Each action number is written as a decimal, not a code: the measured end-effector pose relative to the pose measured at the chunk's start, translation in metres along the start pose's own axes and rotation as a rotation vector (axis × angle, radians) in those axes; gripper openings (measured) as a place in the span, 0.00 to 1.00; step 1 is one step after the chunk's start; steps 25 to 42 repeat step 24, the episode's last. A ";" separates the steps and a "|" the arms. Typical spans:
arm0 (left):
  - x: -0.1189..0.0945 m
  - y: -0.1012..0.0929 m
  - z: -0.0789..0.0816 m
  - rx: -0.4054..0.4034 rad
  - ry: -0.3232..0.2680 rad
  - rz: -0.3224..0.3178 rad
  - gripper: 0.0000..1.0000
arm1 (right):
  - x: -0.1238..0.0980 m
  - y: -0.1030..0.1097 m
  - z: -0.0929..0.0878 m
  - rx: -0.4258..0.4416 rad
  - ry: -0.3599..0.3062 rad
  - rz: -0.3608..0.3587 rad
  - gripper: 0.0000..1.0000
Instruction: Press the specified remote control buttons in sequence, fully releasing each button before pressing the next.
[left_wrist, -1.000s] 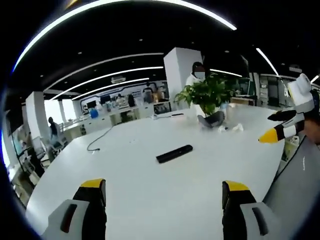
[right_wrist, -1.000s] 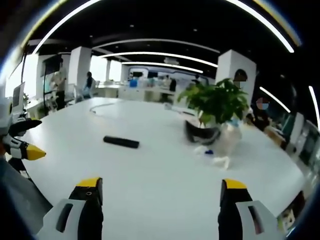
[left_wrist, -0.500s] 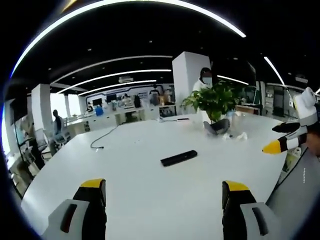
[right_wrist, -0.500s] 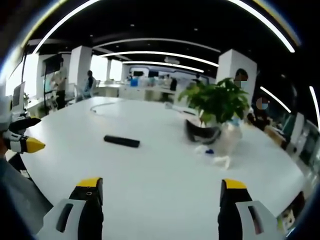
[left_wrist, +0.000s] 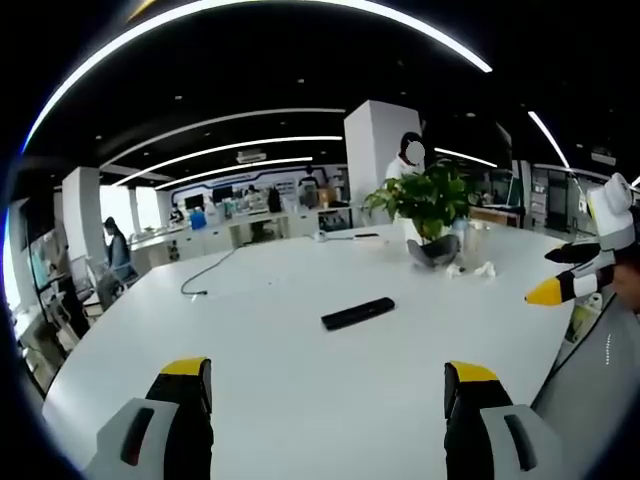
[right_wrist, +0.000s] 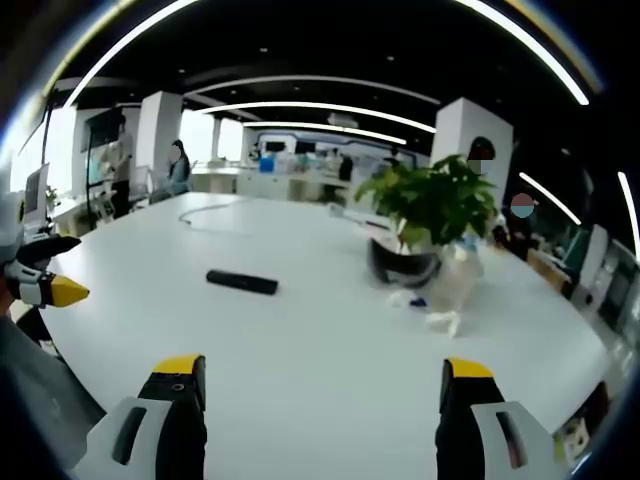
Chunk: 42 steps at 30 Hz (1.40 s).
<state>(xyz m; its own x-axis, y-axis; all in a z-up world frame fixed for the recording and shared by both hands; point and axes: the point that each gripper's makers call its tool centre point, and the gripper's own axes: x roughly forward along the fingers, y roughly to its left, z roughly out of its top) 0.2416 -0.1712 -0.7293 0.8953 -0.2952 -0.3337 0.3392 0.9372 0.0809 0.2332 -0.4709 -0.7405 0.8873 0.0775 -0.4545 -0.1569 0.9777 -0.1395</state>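
Left gripper view: remote (left_wrist: 358, 313) well beyond open gripper (left_wrist: 328, 385).

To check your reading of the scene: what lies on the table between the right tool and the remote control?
Nothing: in the right gripper view, bare white table stretches from the right tool to the remote control.

At the bottom of the left gripper view, the left tongs (left_wrist: 328, 385) stand wide open, jaws upright. The right tongs (right_wrist: 318, 380) likewise gape at the bottom of the right gripper view, holding nothing.
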 end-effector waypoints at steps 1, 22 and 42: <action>0.000 0.000 0.000 0.000 0.000 0.001 1.00 | 0.000 0.000 0.000 0.000 0.000 0.000 0.96; 0.001 -0.003 -0.004 0.015 0.018 -0.011 1.00 | 0.001 0.001 -0.002 -0.014 0.005 0.000 0.95; 0.001 -0.003 -0.004 0.018 0.018 -0.014 1.00 | 0.001 0.001 -0.002 -0.020 0.008 0.000 0.95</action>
